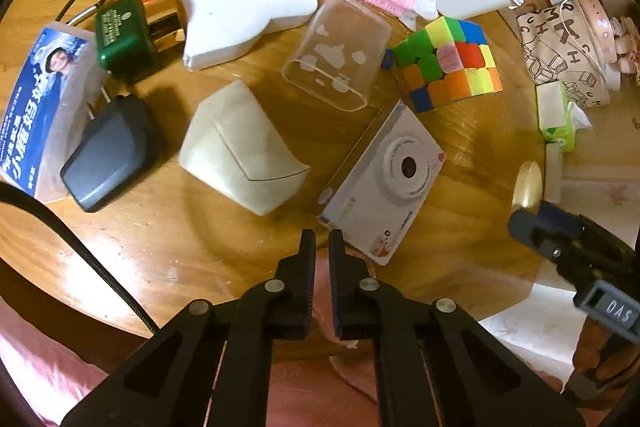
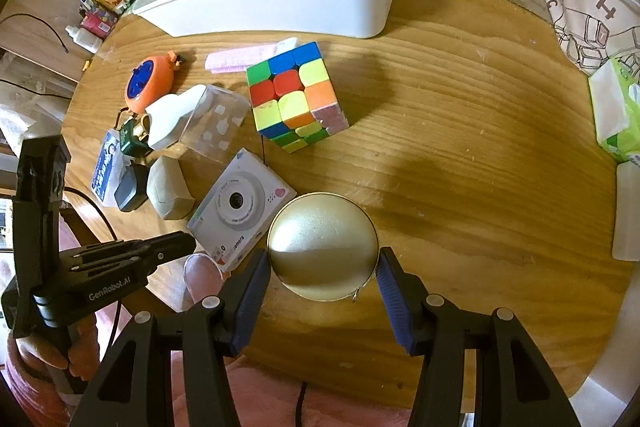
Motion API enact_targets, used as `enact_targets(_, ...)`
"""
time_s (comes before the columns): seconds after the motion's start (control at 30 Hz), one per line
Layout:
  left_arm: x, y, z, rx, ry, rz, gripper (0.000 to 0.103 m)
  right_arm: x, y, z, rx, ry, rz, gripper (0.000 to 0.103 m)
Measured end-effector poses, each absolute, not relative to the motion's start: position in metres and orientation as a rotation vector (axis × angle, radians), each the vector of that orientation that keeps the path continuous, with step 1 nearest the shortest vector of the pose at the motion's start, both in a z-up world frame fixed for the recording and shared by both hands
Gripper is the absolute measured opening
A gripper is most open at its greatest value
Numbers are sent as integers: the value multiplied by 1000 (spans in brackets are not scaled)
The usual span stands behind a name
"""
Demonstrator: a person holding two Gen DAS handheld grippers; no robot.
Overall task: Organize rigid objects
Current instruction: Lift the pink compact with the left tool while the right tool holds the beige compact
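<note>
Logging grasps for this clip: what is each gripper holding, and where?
Right gripper clamps the gold round tin across its rim. Left gripper holds nothing, shut.

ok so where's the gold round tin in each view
Left wrist: gold round tin seen edge-on at the far right, in the right gripper.
Right wrist: gold round tin low centre, between the right gripper's fingers.
Shared landmark: the white camera box beside it.
</note>
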State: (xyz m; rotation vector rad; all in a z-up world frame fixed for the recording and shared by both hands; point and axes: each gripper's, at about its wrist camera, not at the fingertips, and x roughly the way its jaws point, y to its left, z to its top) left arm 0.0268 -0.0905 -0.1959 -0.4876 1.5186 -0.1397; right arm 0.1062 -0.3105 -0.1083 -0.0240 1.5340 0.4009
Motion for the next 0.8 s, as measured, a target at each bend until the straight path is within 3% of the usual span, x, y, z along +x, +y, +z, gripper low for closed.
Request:
enact_targets(0.2,19,-85,-191,-469,1500,-134,7,109,-316,-103,-14,1509,410,55)
enact_targets(0.4,11,-81,-186,-430,1492,-130,21,114,-319,-101,-10,1492,415,55)
enact_targets(0.47,9,-86,-184,-407,1497,-131,29,115,-320,-100,-8,1490,421,55)
enact_targets(0.53,7,-90,-185,-401,1513,-131,45,115,-320,-100,-6,1489,426,55)
enact_targets(0.63,3,-97,-186,-385,1534,-134,48,116,-321,-100,-2,1487,433,55)
enact_targets(0.73,2,-103,-189,-359,1567,-124,65,119,-323,-100,6,1485,440,55)
enact_targets(0.8,1,-107,-192,-341,1589,-117,68,120,-323,-100,11,1483,446,55)
